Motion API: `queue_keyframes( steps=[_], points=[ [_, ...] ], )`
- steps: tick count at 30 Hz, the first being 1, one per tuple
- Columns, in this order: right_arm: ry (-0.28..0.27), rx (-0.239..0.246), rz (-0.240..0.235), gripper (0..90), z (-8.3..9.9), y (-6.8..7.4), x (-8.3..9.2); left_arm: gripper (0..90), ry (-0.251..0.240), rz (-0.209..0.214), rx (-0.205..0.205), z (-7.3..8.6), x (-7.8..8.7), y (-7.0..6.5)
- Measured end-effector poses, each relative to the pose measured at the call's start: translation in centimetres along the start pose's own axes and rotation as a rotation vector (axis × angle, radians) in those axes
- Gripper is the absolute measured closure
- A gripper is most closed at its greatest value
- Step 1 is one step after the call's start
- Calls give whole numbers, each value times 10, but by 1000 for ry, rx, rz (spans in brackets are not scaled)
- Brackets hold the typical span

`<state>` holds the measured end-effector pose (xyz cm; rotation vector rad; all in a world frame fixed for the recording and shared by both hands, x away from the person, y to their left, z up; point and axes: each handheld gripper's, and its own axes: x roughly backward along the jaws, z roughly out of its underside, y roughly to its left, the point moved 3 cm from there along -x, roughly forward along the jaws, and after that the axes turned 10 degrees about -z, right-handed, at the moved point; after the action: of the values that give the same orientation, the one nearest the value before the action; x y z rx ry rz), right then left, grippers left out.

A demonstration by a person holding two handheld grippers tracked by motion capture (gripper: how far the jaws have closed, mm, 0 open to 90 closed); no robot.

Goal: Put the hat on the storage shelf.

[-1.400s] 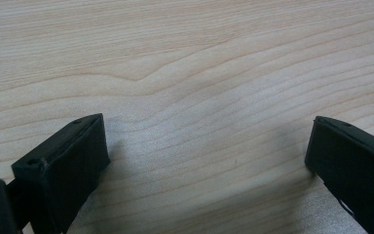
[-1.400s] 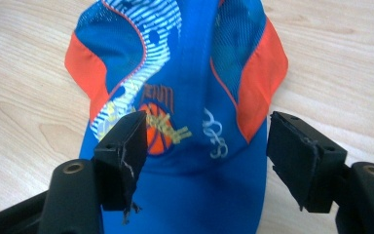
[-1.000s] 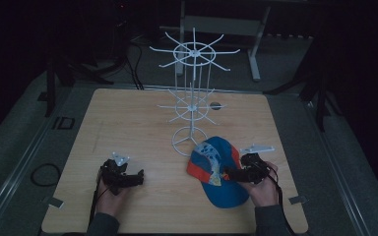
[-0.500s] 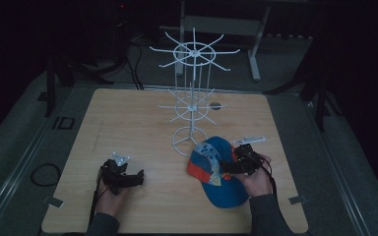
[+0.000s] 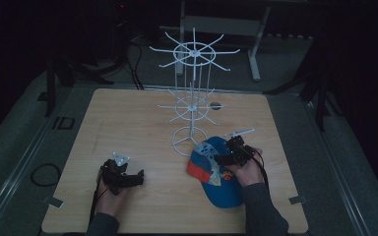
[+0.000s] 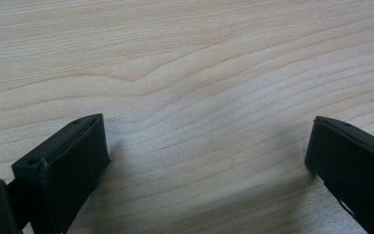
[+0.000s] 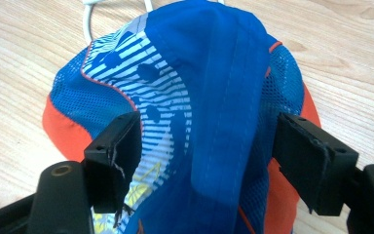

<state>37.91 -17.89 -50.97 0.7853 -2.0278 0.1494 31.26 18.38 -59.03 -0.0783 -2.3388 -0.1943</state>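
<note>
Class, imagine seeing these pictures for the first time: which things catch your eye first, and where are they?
The blue and orange cap lies near the table's front right, with the open right gripper straddling its crown. Behind it stands a white wire rack; the left gripper rests open at front left.

The desk [image 6: 199, 63] is pale wood with fine wavy grain and a matt finish. The cap [image 7: 214, 97] is blue cloth, part smooth weave, part open mesh, with orange trim. The rack [image 5: 192, 93] is thin white-coated wire. Each hand-held gripper's jaws look like matt black plastic.
</note>
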Motion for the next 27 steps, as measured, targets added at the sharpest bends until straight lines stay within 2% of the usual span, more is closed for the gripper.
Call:
queue_keyframes(
  steps=[16,20,21,23,24,25,26,27],
  points=[
    [79,-27,10,246,-10,-7,-25,24,-1,3,-2,0,0,0],
    [90,-18,9,242,-10,-6,-28,24,-1,3,-2,0,0,-1],
    [99,-31,6,261,-10,-4,-29,24,-1,3,-2,0,0,-1],
    [99,-10,15,317,-11,-4,-30,25,-1,3,-3,0,0,-1],
    [103,-6,23,431,-11,-3,-31,25,-2,3,-2,0,0,-1],
    [103,-6,23,431,-11,-3,-31,24,-2,3,-2,0,0,-1],
    [108,3,36,553,-12,-2,-31,24,-1,4,-4,0,0,-1],
    [108,3,36,553,-12,-2,-31,24,-1,4,-4,0,0,-1]
  ],
)
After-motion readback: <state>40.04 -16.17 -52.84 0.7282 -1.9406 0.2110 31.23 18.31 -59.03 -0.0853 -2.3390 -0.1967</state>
